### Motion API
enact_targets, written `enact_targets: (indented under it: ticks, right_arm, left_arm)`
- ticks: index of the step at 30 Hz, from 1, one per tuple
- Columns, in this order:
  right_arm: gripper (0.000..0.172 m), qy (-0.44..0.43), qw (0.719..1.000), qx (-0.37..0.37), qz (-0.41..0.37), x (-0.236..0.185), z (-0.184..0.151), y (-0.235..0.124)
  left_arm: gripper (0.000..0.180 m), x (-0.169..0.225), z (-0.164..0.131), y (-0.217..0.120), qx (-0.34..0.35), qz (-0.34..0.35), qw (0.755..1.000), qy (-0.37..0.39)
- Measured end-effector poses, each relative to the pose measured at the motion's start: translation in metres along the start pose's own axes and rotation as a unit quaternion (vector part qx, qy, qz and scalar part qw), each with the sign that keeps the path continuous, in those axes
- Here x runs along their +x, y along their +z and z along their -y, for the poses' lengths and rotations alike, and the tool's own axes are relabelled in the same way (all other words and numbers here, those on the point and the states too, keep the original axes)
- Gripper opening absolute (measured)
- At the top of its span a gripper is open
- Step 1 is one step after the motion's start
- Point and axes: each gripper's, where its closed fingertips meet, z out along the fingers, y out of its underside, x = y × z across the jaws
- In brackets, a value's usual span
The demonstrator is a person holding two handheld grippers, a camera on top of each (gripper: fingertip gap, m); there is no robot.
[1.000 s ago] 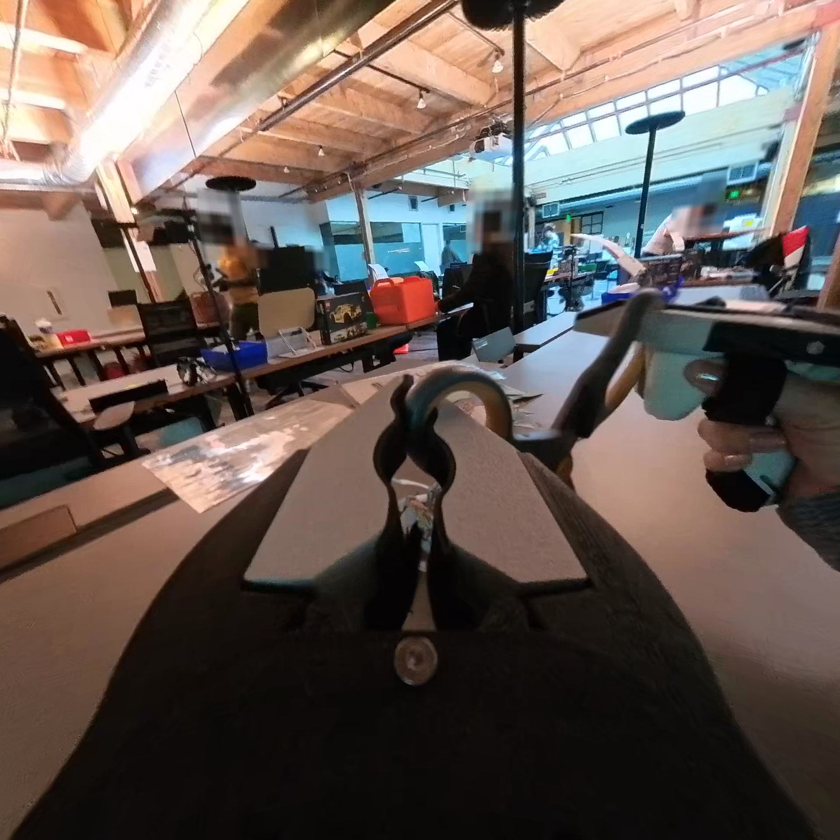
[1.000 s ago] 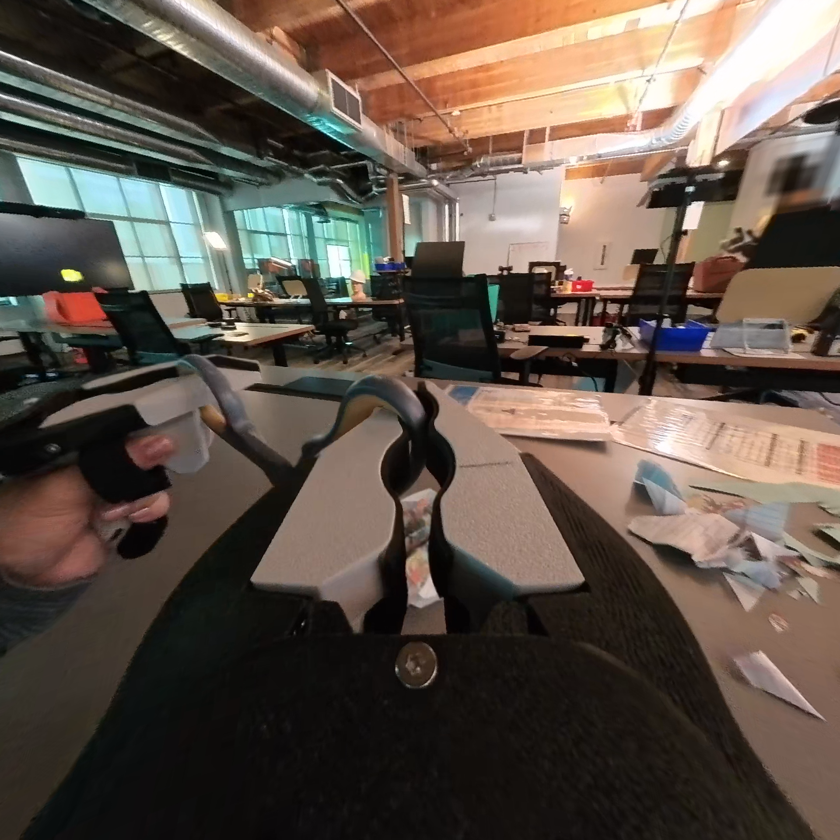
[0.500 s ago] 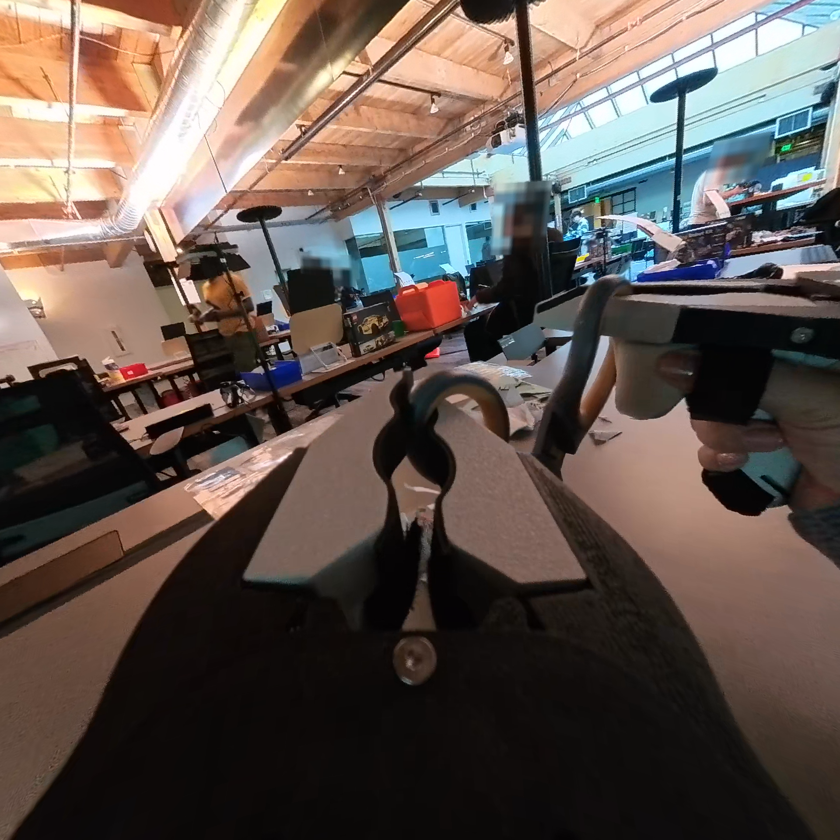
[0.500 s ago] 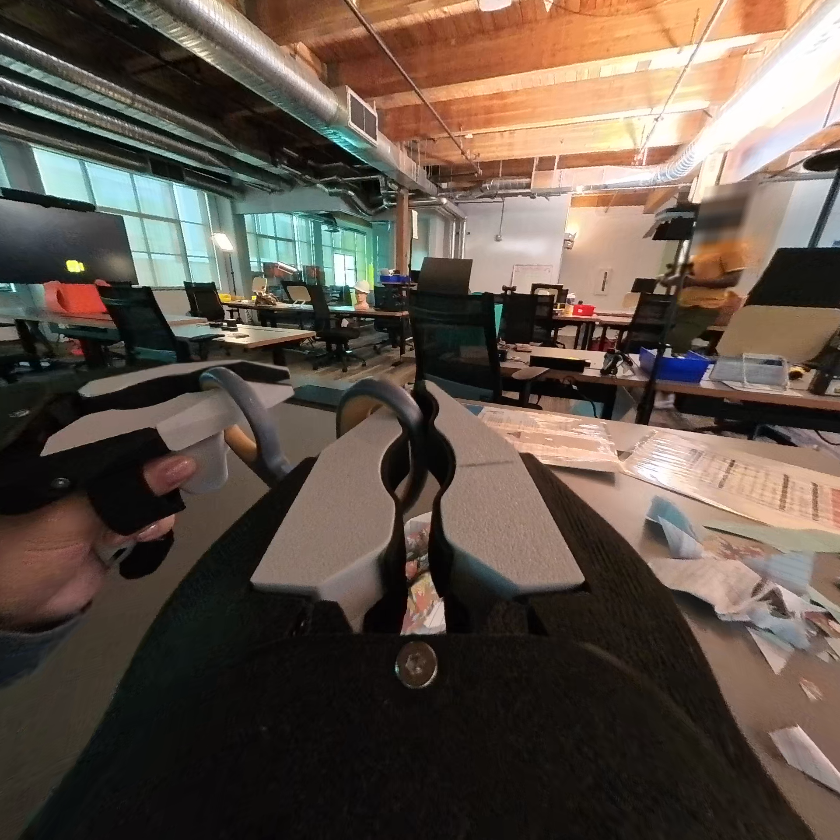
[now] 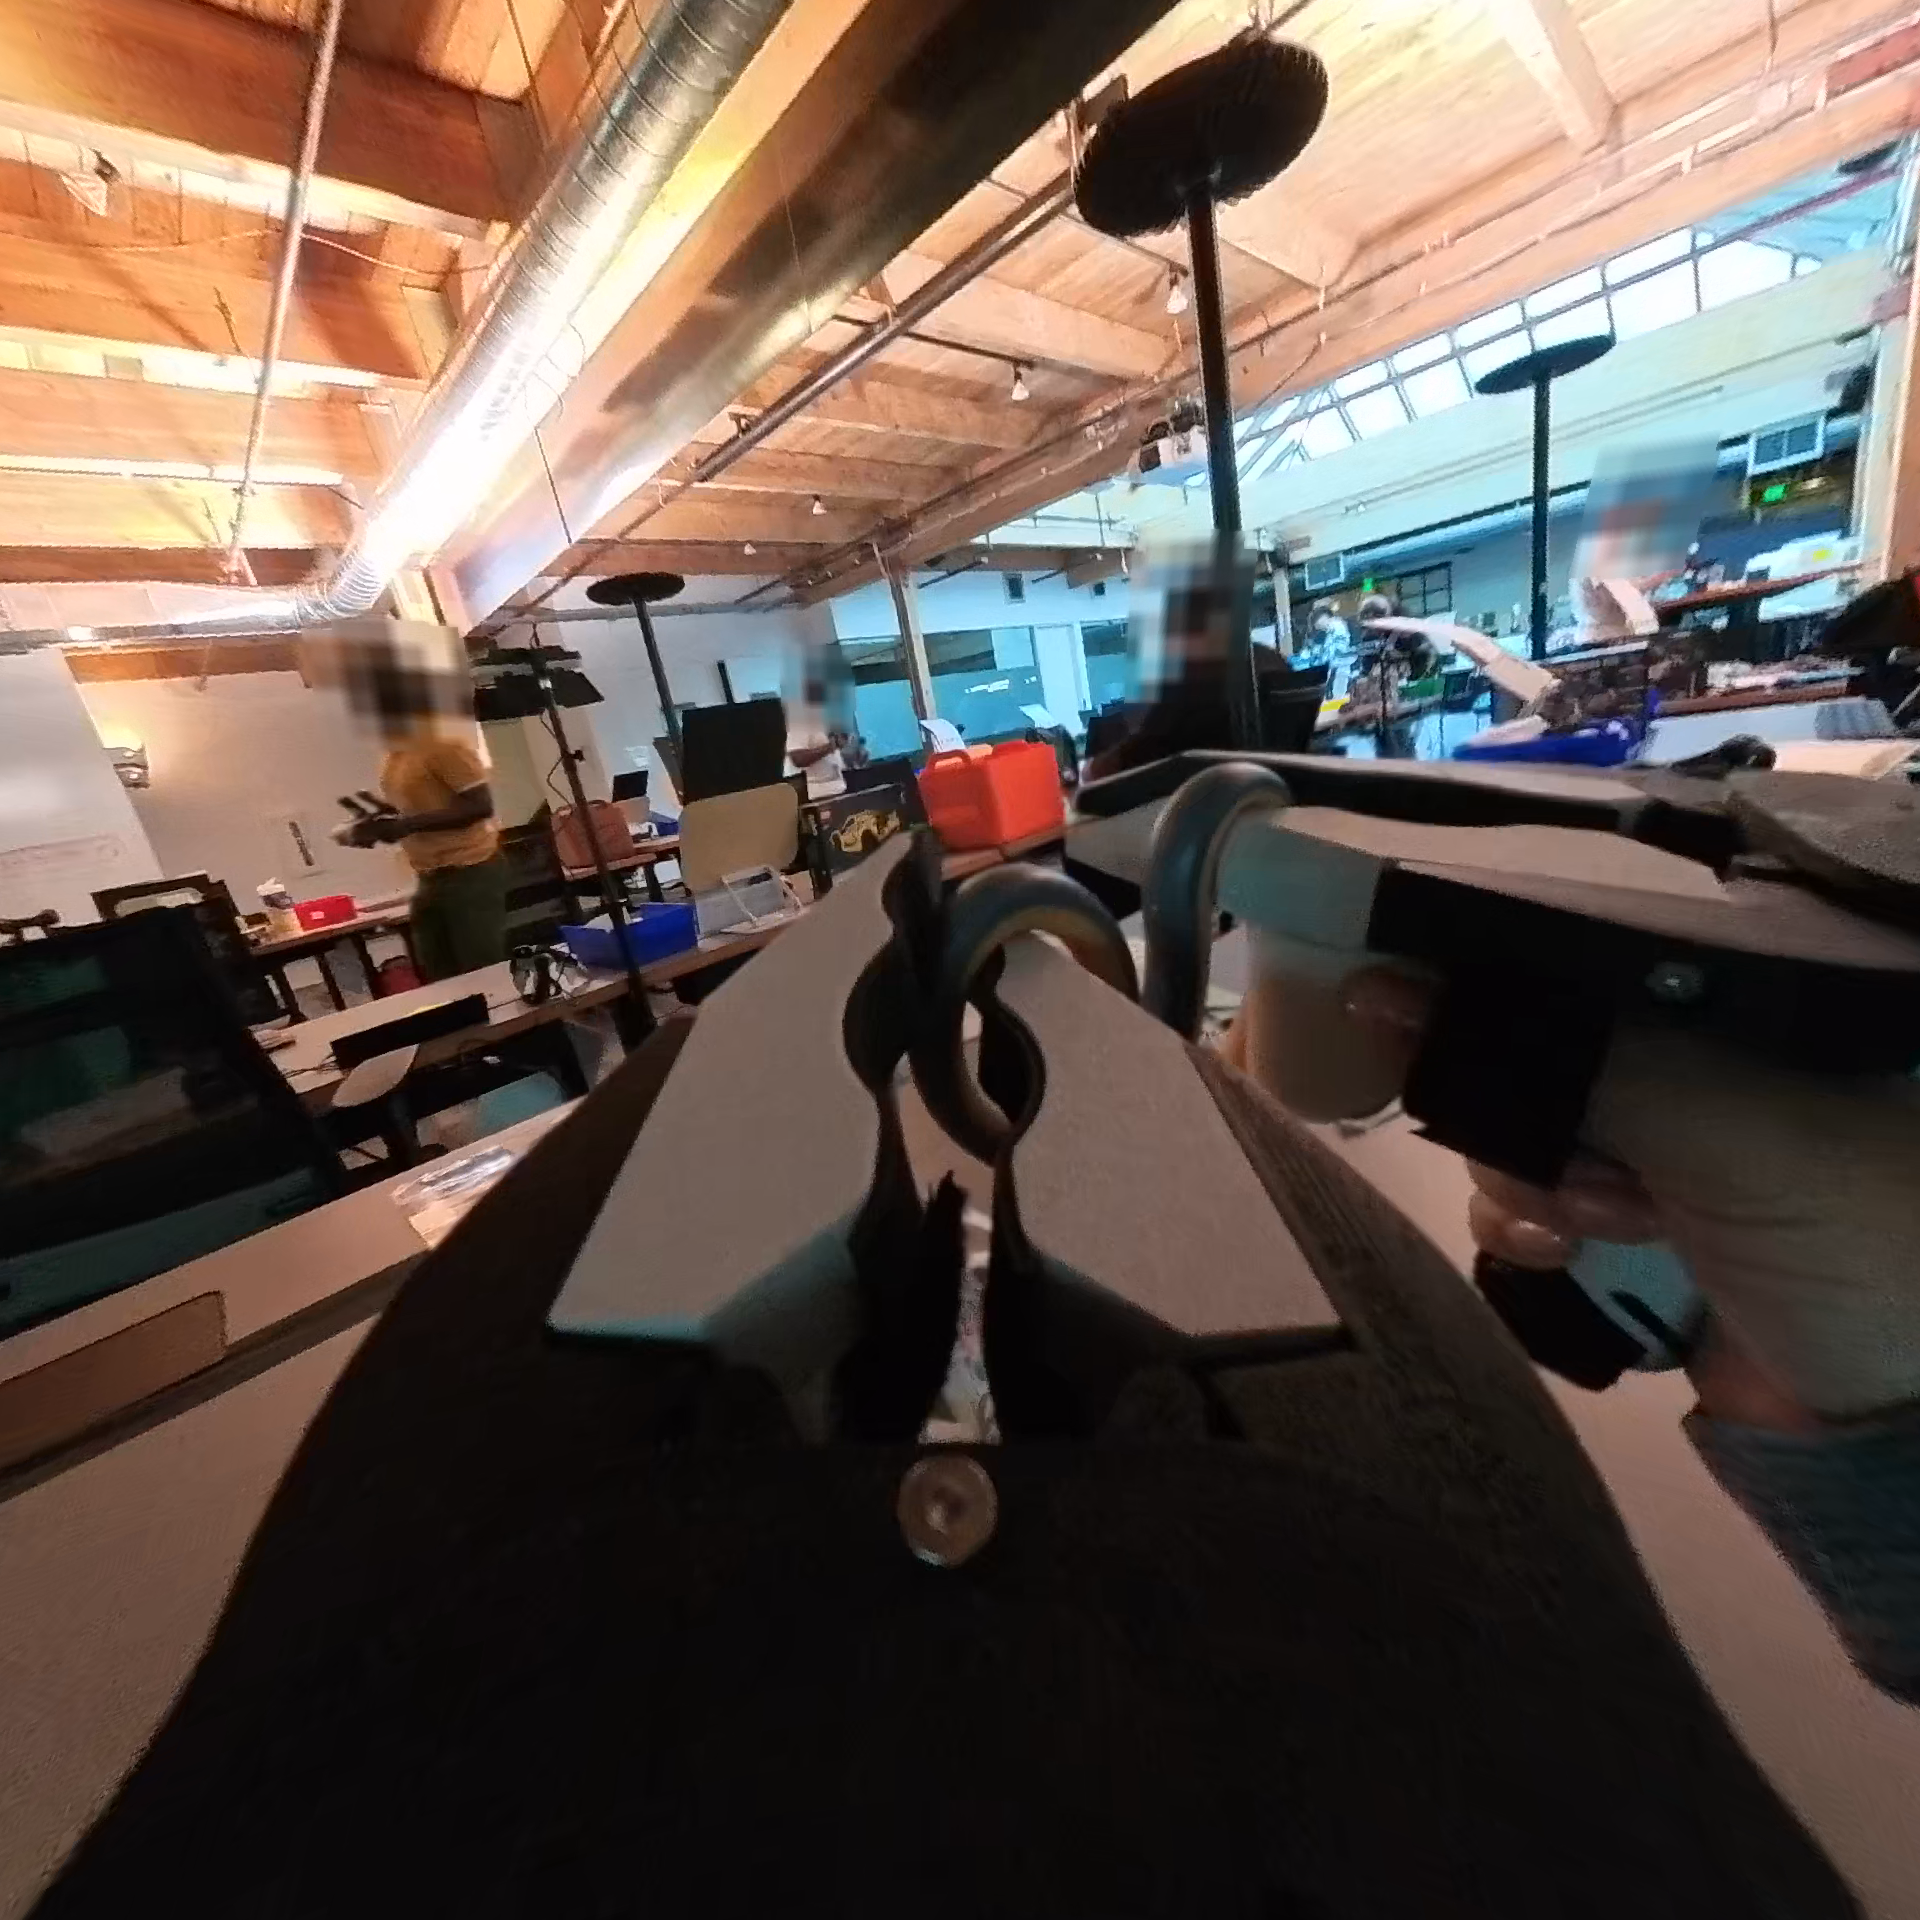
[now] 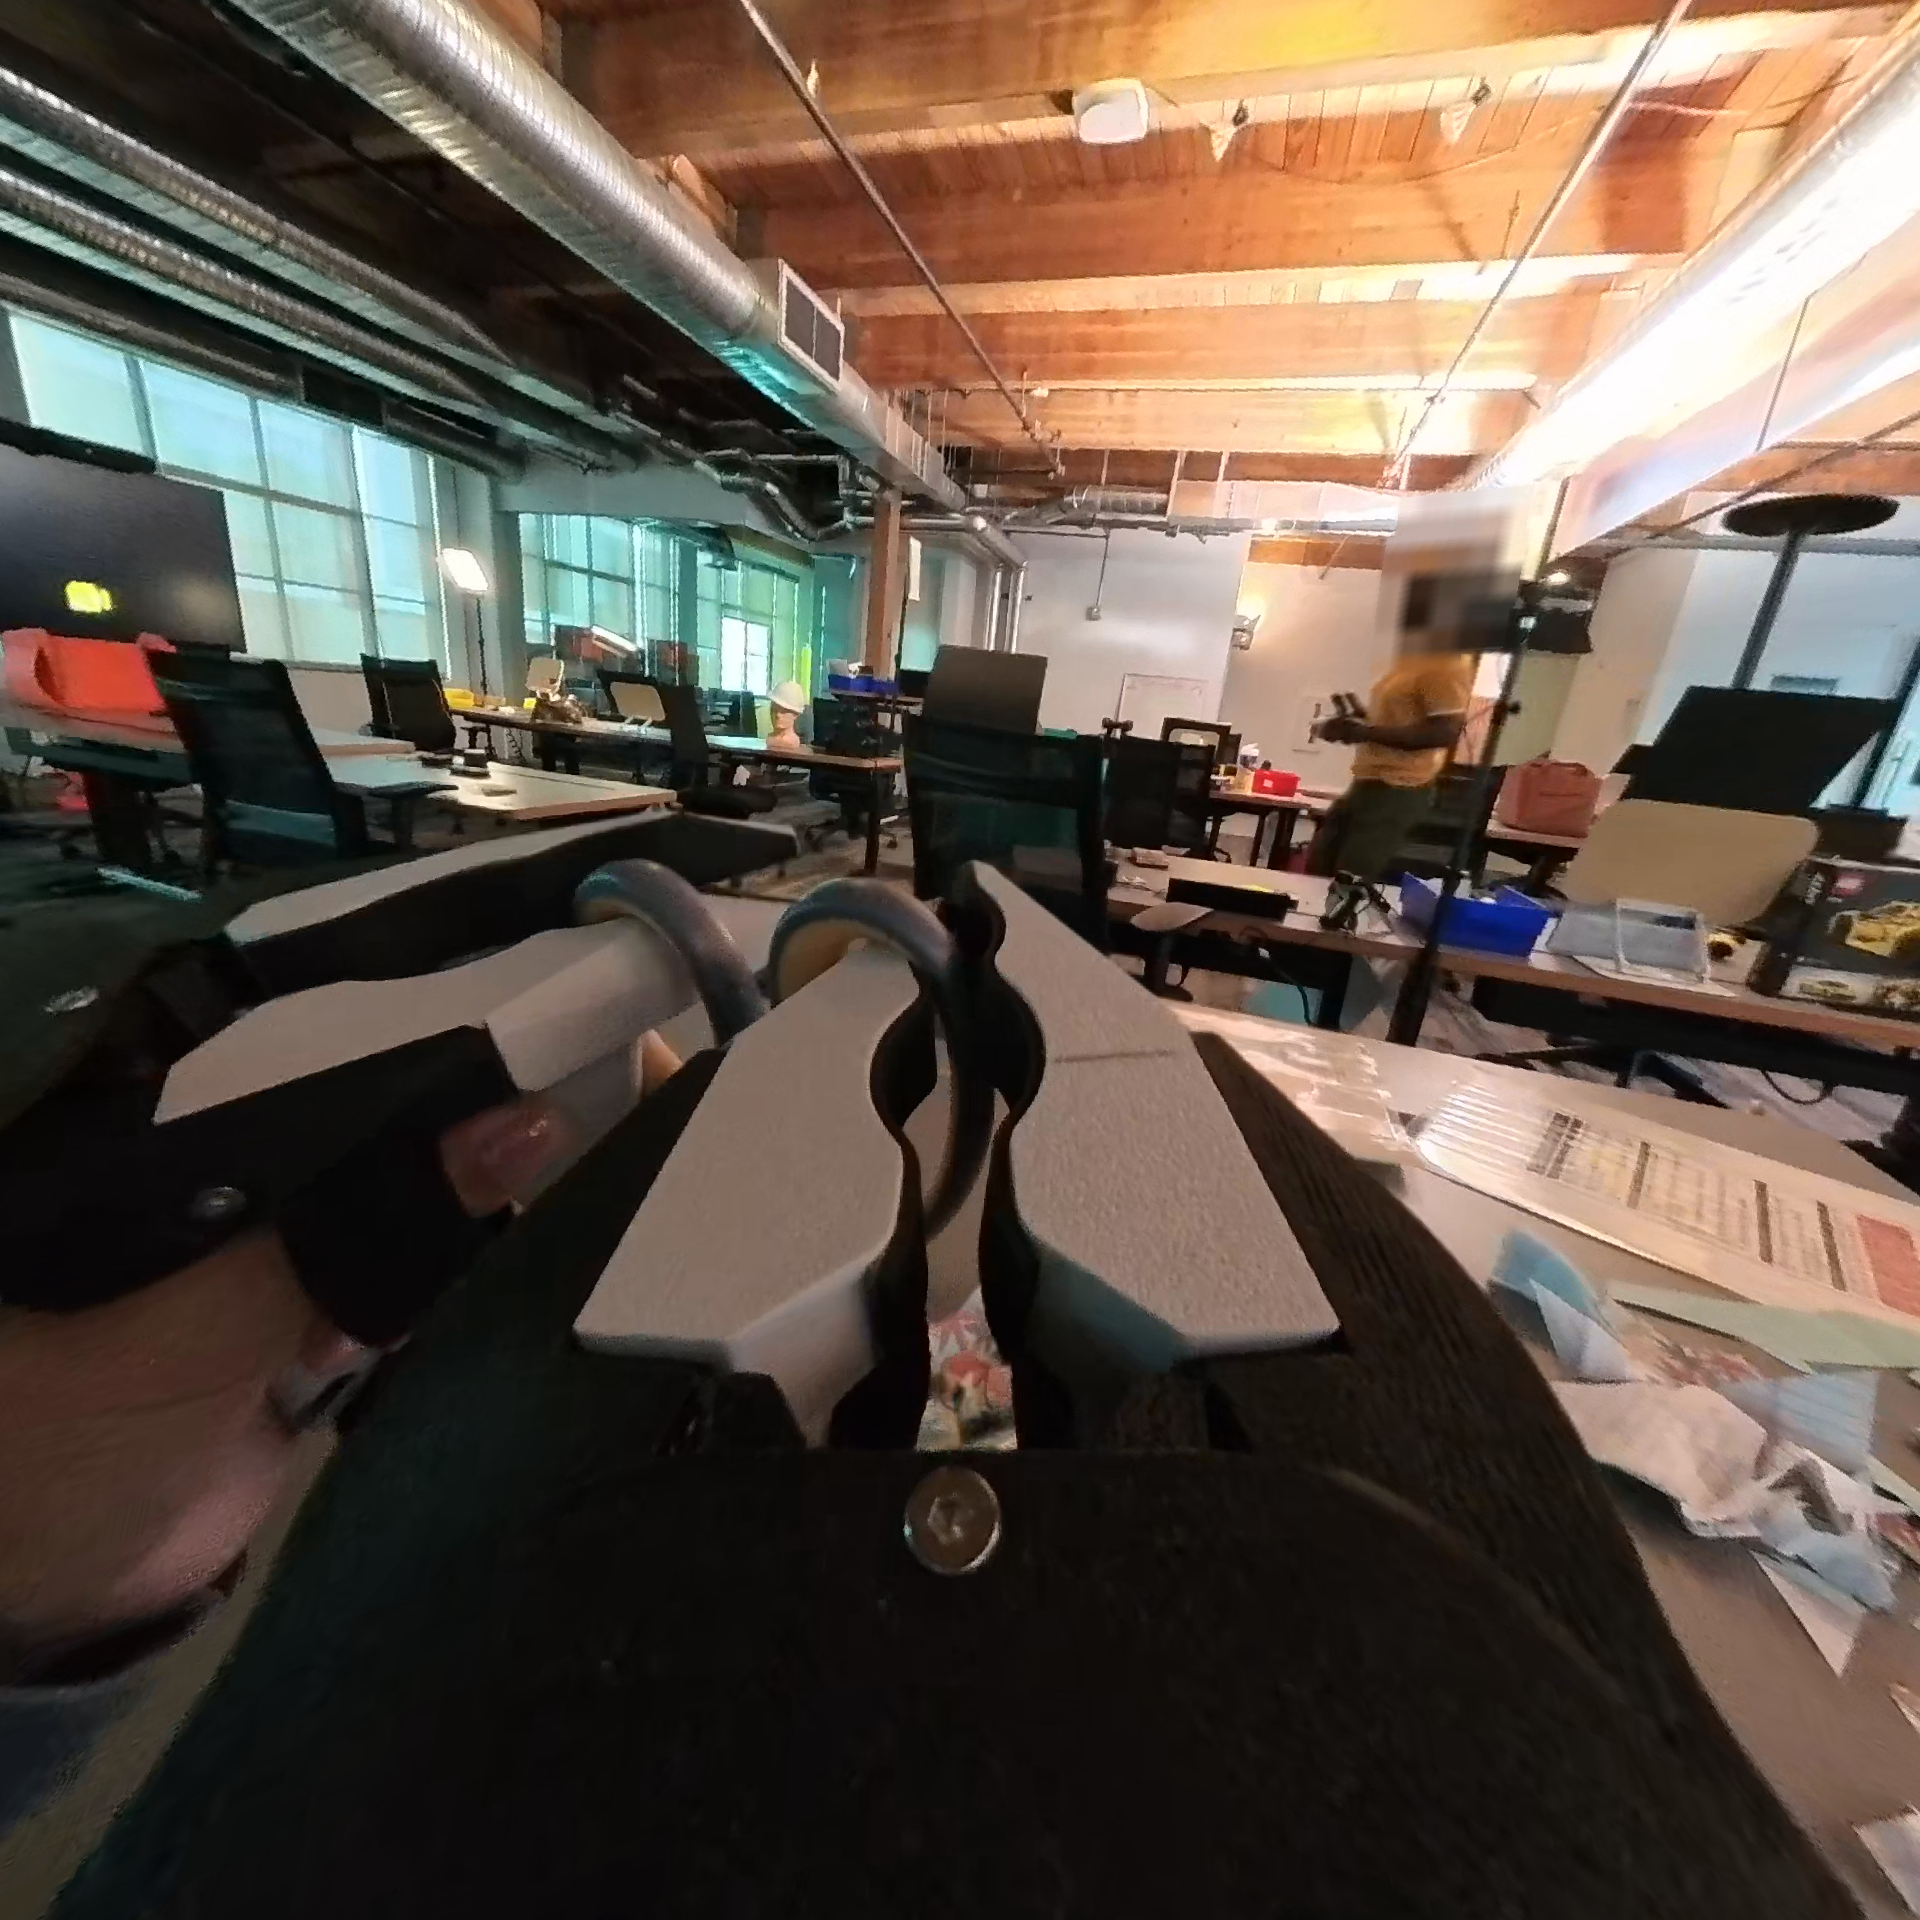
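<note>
Your grey table (image 6: 1351,1049) carries a printed sheet (image 6: 1683,1195) and torn paper scraps (image 6: 1714,1455) at right. Your right gripper (image 6: 961,914) is clamped on one blue scissor handle loop (image 6: 862,925). Your left gripper (image 5: 920,883) is clamped on the other loop (image 5: 1049,904). The two grippers sit just beside each other.

Daylight enters through the tall grid windows (image 6: 312,520) at left in the right wrist view and the high clerestory panes (image 5: 1621,301) in the left wrist view, which blow out pale. A long bright strip along the corrugated silver duct (image 5: 488,416) glares warm against the wooden ceiling. Wide-angle bend curves the edges; the near black claw body (image 5: 935,1662) lies in shadow, soft with motion blur.
</note>
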Motion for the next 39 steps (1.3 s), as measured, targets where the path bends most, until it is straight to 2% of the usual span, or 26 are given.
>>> enact_targets:
  ticks: [6,11,22,29,31,35,39]
  right_arm:
    - [0.0,-0.004,1.0,0.006,-0.013,-0.001,0.011,-0.003]
    - [0.0,-0.042,0.999,-0.009,-0.026,-0.001,0.014,-0.006]
    - [0.0,-0.086,0.992,-0.014,-0.089,0.019,0.015,-0.018]
    - [0.0,-0.047,0.99,0.007,-0.134,0.055,0.02,-0.037]
    - [0.0,-0.047,0.989,0.008,-0.137,0.059,0.019,-0.04]
    - [0.0,-0.028,0.99,0.012,-0.14,0.066,0.017,-0.044]
    - [0.0,0.001,0.989,0.025,-0.149,0.066,0.019,-0.046]
  left_arm:
    - [0.0,0.0,0.009,0.0,0.02,0.014,0.999,-0.028]
    - [0.001,0.001,0.009,-0.002,0.012,0.019,1.0,0.006]
    - [0.0,-0.011,0.013,-0.01,0.028,0.086,0.995,0.046]
    - [0.004,-0.05,0.014,-0.025,0.051,0.136,0.989,-0.015]
    - [0.011,-0.05,0.015,-0.026,0.056,0.14,0.989,-0.007]
    - [0.012,-0.049,0.018,-0.027,0.063,0.138,0.988,0.005]
    - [0.001,-0.041,0.023,-0.027,0.084,0.115,0.99,-0.01]
